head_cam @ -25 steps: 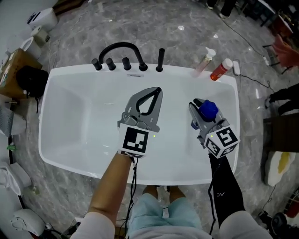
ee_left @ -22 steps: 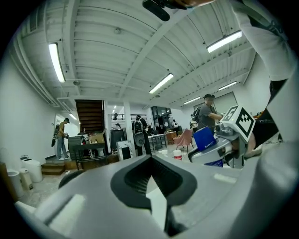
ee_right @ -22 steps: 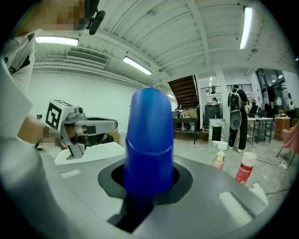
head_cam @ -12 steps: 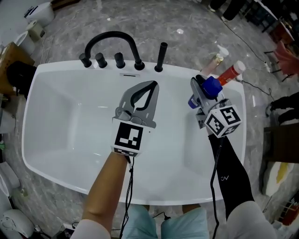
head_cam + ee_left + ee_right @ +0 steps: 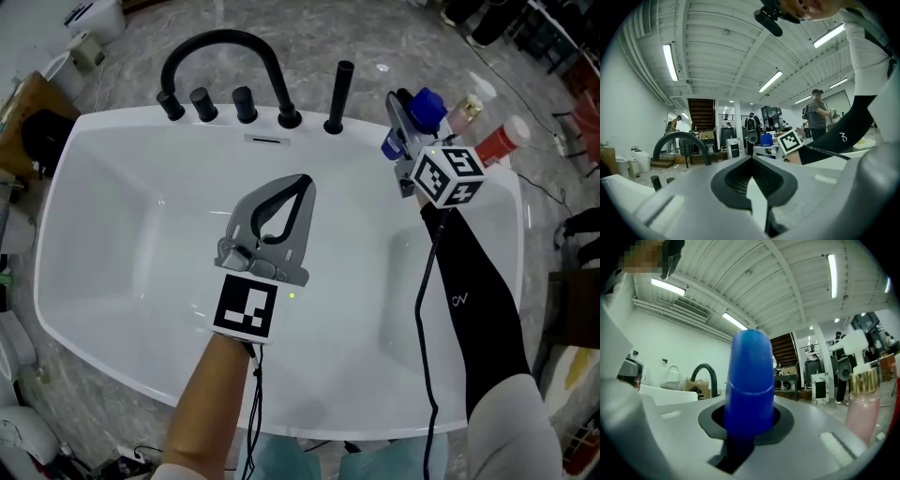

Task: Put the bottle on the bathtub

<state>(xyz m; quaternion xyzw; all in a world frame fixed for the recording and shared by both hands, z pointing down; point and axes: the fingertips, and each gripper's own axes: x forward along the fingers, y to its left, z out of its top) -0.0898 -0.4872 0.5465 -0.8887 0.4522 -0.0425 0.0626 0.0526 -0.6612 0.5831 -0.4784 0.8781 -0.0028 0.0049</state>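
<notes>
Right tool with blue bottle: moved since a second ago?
Yes. The right tool, shut on the blue plastic bottle, went from over the basin to the white bathtub's far rim.

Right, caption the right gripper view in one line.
The right gripper, jaws clamped on a blue plastic bottle, beside a pink pump bottle.

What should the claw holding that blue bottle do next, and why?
Probably lower the blue bottle straight down onto the bathtub rim. The right gripper is closed on it and seems to be over the tub's back right corner, beside the pink pump bottle and the red bottle.
</notes>
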